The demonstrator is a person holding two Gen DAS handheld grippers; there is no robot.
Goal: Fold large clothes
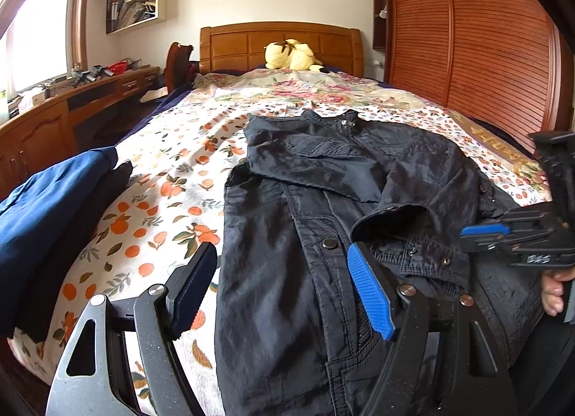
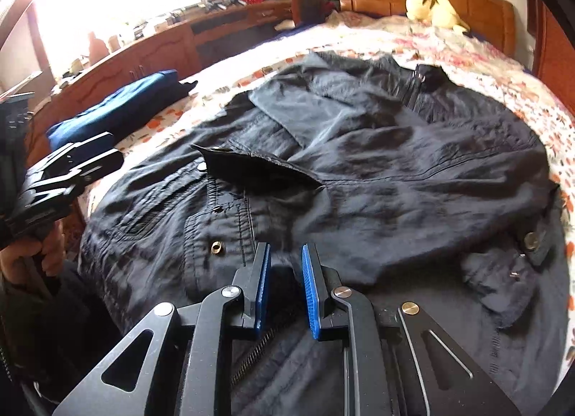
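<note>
Lying flat on floral-quilted bed for folding: black nylon jacket. Right claw narrowed over hem, grip unclear; left claw released.

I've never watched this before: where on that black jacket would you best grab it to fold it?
Probably the near hem of the black jacket, approached from the foot of the bed: it lies flat with both sleeves already folded across the chest, collar far away.
</note>
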